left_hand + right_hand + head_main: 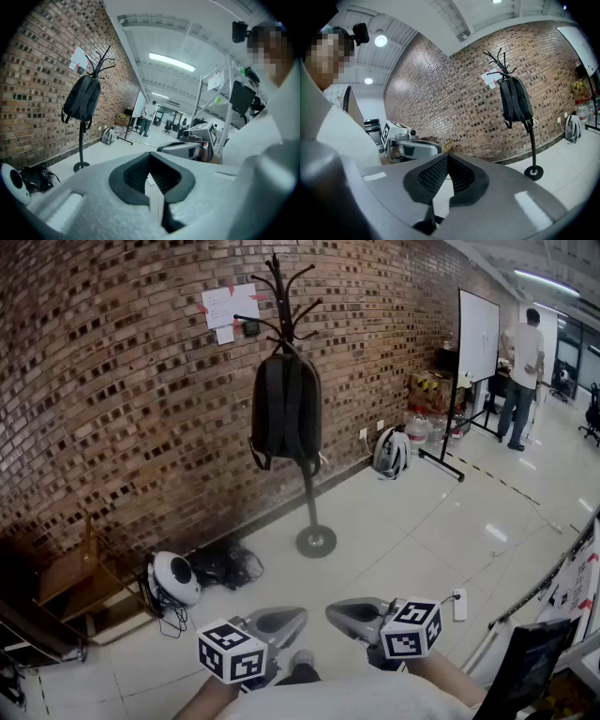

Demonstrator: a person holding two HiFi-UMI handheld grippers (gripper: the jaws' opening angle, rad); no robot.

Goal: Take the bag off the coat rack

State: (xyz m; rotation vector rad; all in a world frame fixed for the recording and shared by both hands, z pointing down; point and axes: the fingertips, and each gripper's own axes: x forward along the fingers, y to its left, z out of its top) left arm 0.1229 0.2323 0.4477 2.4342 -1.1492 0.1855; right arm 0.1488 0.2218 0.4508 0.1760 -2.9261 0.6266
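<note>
Against the brick wall, a black backpack hangs high on the coat rack, its long axis vertical, top up under the hooks, bottom toward the floor. Task looks unstarted. Left gripper and right gripper sit low, well apart from the bag, fingers together on nothing. The approach, grasp and lift-off all remain.

Saw a dark bag hanging on the rack, upright by the brick wall (paper taped just beside the hooks). Found a grey pack on the floor farther right, a whiteboard and a person beyond. Held left gripper and right gripper low, tips near each other, well apart from the rack.
</note>
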